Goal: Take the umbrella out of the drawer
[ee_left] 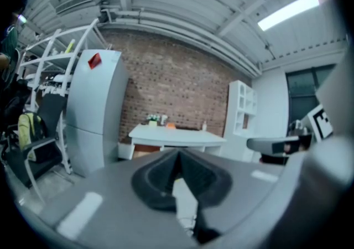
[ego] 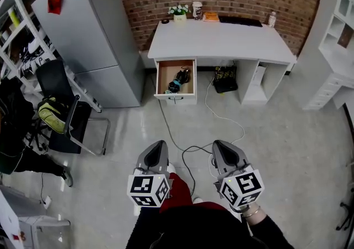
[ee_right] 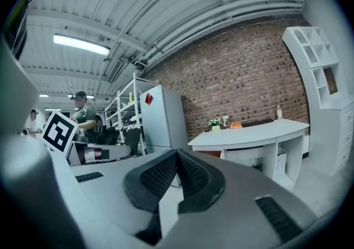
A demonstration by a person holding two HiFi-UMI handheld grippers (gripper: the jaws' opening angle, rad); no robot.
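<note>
A grey refrigerator (ego: 94, 32) stands beside a white desk (ego: 221, 40), whose wooden drawer (ego: 175, 97) hangs open. Well short of it, the left gripper (ego: 158, 145) and right gripper (ego: 222, 145) are both closed tight and empty. The folded umbrella (ego: 179, 81) lies inside the drawer

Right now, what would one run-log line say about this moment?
left gripper: shut, empty | right gripper: shut, empty | umbrella: in open drawer, untouched | desk: ahead across floor
</note>
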